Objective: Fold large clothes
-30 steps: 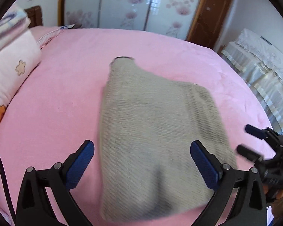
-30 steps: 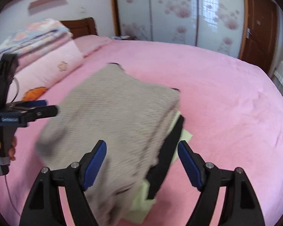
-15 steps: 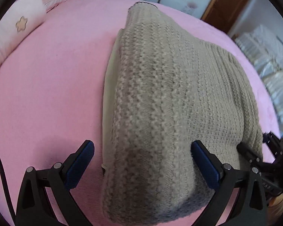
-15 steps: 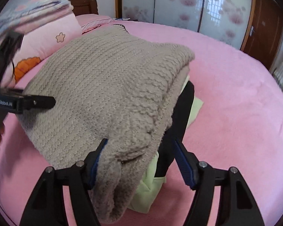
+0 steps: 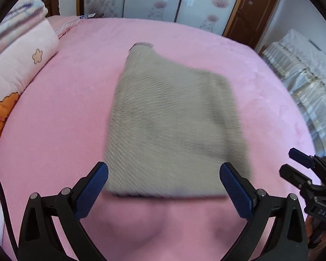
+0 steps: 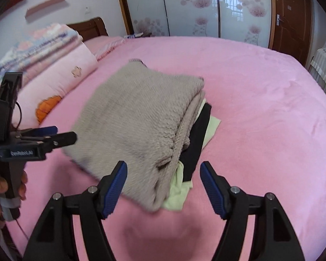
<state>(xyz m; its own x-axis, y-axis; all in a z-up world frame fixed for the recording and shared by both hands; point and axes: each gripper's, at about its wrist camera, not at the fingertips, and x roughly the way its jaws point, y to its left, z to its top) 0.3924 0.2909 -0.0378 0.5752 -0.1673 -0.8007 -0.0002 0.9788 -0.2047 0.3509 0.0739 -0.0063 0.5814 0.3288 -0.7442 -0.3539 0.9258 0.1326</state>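
Grey knit sweater (image 6: 141,117) lies folded atop black garment (image 6: 197,134) and pale-green garment (image 6: 180,193), mid-bed at 12 o'clock. Left gripper (image 5: 163,184) and right gripper (image 6: 163,187) spread wide, empty. Folding looks finished; maybe tidying left.

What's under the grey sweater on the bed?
In the right wrist view, a black garment and a light green one stick out from under the folded grey sweater. How far they extend beneath, or whether more lies under, is covered.
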